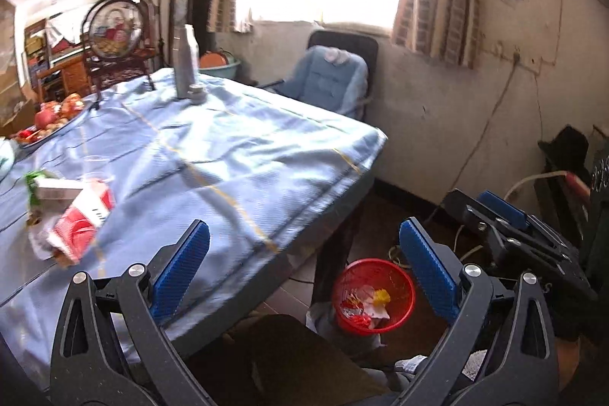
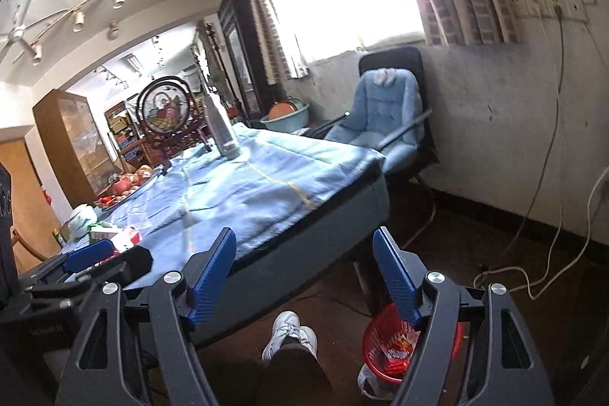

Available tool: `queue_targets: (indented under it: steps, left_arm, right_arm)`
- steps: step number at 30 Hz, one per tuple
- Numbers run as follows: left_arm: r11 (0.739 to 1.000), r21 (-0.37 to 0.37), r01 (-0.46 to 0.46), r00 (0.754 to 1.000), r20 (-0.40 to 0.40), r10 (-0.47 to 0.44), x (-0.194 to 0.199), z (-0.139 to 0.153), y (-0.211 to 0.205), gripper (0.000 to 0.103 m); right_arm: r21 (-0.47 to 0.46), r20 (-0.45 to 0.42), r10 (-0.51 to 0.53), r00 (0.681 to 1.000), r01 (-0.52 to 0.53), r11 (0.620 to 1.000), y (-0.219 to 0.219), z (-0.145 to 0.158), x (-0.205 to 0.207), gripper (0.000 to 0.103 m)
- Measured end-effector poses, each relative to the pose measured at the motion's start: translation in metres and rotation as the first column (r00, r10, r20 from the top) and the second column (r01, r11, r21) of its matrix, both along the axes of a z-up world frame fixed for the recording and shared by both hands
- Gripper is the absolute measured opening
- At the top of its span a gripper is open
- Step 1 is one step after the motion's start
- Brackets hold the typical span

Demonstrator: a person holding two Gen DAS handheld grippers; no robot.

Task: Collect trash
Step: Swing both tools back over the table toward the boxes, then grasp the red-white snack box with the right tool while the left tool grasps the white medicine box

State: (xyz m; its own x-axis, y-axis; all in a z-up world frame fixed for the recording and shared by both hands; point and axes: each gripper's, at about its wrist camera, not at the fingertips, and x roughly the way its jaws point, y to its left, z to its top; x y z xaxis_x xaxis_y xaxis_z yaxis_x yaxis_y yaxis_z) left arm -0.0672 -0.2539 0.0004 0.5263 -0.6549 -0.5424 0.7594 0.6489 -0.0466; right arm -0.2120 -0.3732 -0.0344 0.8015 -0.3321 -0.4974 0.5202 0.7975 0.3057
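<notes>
Left wrist view: the left gripper [image 1: 304, 253] is hanging over the table's near corner with its blue fingers [image 1: 182, 265] spread wide and nothing between them. The table [image 1: 247, 139] is wearing a light blue cloth. Trash is lying at the left edge of it: a red wrapper [image 1: 82, 221] with a white box [image 1: 57, 189] just behind it. A red bin [image 1: 375, 293] is sitting on the floor beside the table leg, with scraps already lying inside. The right gripper [image 1: 506, 212] is showing at the right side, above the bin. A silver bottle [image 1: 185, 63] is standing upright at the far end.

Right wrist view: the right gripper [image 2: 304, 273] is spread wide too, holding nothing. The bin [image 2: 384, 349] is sitting low on the right, partly behind one finger. The wrapper [image 2: 127, 238] is lying at the table's left edge, just past the left gripper [image 2: 89, 252]. A person's white shoes [image 2: 291, 333] are resting on the floor below.
</notes>
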Motion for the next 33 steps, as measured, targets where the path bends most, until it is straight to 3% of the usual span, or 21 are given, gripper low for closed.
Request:
queue_targets:
  steps: [8,12,19,25,29,33]
  left_arm:
    - [0.985,-0.091,-0.145,0.989,-0.039,0.142,0.033,0.013,0.077,0.096]
    - [0.96,-0.12,-0.254,0.966,-0.078,0.246,0.058,0.015,0.12,0.096]
    - [0.86,-0.116,-0.497,0.865,-0.137,0.482,0.106,0.004,0.194,0.096]
    - [0.745,-0.12,-0.656,0.742,-0.28,0.609,0.141,-0.014,0.26,0.096]
    - [0.71,-0.117,-0.695,0.702,-0.324,0.634,0.148,-0.023,0.281,0.096]
    - [0.702,-0.105,-0.705,0.688,-0.344,0.639,0.153,-0.029,0.287,0.096]
  right_arm:
    - [-0.058,0.002,0.091,0.996,-0.091,0.994,0.042,0.02,0.018,0.079]
    - [-0.056,-0.013,0.153,0.988,-0.153,0.987,0.061,0.02,0.037,0.079]
    - [-0.029,-0.039,0.247,0.968,-0.248,0.968,0.087,0.016,0.071,0.079]
    - [-0.015,-0.069,0.36,0.93,-0.362,0.932,0.118,0.01,0.117,0.079]
    - [-0.027,-0.103,0.465,0.879,-0.47,0.882,0.155,0.006,0.156,0.079]
    - [-0.03,-0.139,0.549,0.824,-0.558,0.83,0.192,0.0,0.191,0.079]
